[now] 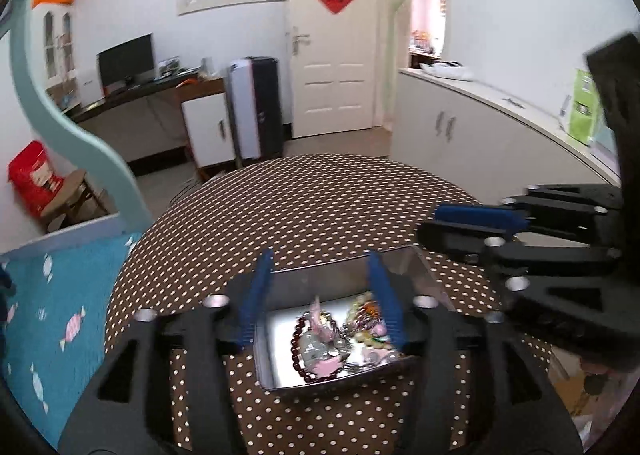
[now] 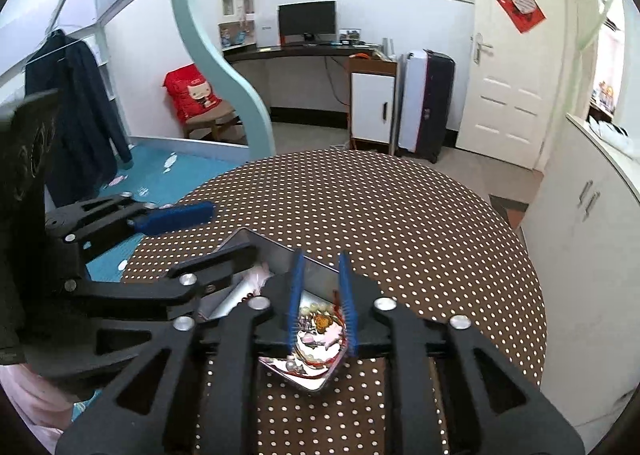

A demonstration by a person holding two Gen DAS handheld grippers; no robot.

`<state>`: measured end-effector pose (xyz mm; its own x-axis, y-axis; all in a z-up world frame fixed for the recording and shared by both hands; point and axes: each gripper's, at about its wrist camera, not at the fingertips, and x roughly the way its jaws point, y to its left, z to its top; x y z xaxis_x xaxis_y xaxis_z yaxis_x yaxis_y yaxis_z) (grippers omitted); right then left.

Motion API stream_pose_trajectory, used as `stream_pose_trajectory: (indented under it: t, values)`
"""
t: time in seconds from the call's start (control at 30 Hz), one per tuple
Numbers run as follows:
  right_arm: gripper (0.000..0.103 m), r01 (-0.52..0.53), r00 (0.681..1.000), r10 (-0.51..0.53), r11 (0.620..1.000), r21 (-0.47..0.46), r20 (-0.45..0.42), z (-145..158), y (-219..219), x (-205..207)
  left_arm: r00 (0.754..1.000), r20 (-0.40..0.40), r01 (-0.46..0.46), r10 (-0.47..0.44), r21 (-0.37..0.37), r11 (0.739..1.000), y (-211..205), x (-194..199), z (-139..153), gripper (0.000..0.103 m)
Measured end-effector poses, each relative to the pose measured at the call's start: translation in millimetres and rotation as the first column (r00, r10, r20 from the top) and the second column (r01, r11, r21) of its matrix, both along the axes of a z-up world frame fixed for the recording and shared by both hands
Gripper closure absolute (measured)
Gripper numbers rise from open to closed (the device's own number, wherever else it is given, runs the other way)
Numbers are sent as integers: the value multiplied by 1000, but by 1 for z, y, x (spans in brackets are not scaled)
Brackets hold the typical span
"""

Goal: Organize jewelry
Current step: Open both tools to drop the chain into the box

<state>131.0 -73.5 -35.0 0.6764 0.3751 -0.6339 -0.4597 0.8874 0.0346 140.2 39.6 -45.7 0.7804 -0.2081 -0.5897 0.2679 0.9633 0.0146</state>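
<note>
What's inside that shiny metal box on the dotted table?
The shiny metal box holds a tangled jewelry pile: a dark red bead bracelet, pale beads, pink pieces. The blue gripper fingers cover part of it, and whatever lies underneath is hidden.

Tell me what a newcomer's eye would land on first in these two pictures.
The shiny metal tin in the middle of the brown polka-dot tablecloth, heaped with tangled jewelry, including a dark red bead bracelet. Next, the blue-tipped left claw and right claw, both open above the tin and holding nothing.
</note>
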Motion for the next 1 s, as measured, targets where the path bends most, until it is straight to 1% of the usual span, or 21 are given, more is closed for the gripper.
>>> stream_pose_trajectory:
  t: [0.03, 0.07, 0.1, 0.13, 0.2, 0.23, 0.27, 0.33, 0.4, 0.43, 0.57, 0.67, 0.83, 1.0]
  values:
    - [71, 22, 1000, -22, 1000, 0, 0, 1, -3, 0, 1000, 1, -12, 12, -4, 1000, 2, 1, 0, 35]
    - [66, 40, 999, -40, 999, 4, 2, 2, -7, -2, 1000, 2, -25, 25, -9, 1000, 5, 0, 0, 32]
    - [55, 62, 998, -62, 998, 11, 8, 5, -10, -5, 999, 2, -40, 40, -11, 999, 6, 0, 2, 31]
    - [47, 75, 997, -75, 997, 18, 14, 8, -13, -6, 998, 8, -62, 62, -11, 998, 7, -1, 5, 27]
    - [39, 101, 994, -103, 994, 33, 45, 17, -18, -16, 996, 27, -85, 85, -15, 996, 9, -5, 13, 24]
    - [33, 112, 992, -115, 993, 38, 61, 22, -20, -20, 994, 40, -103, 103, -16, 995, 9, -9, 20, 23]
    - [29, 123, 989, -126, 991, 44, 77, 26, -22, -25, 992, 49, -116, 116, -19, 993, 9, -12, 25, 22]
    - [16, 152, 980, -158, 987, 56, 123, 37, -28, -38, 988, 73, -137, 139, -26, 990, 10, -23, 38, 19]
    - [10, 170, 971, -178, 983, 63, 160, 46, -33, -49, 984, 92, -147, 150, -37, 988, 8, -33, 49, 16]
    - [8, 183, 965, -193, 981, 69, 177, 52, -35, -57, 982, 101, -153, 157, -38, 987, 7, -40, 55, 15]
    - [8, 213, 949, -224, 974, 70, 223, 62, -41, -76, 975, 139, -169, 173, -35, 985, 1, -63, 71, 14]
    - [7, 246, 939, -254, 967, 61, 232, 64, -48, -85, 973, 146, -175, 179, -39, 984, -1, -75, 77, 13]
    - [7, 248, 938, -256, 967, 63, 234, 59, -52, -99, 970, 148, -194, 195, -19, 981, -9, -92, 77, 13]
    - [7, 252, 941, -255, 967, 42, 222, 52, -52, -102, 966, 143, -213, 215, -33, 977, -9, -102, 76, 13]
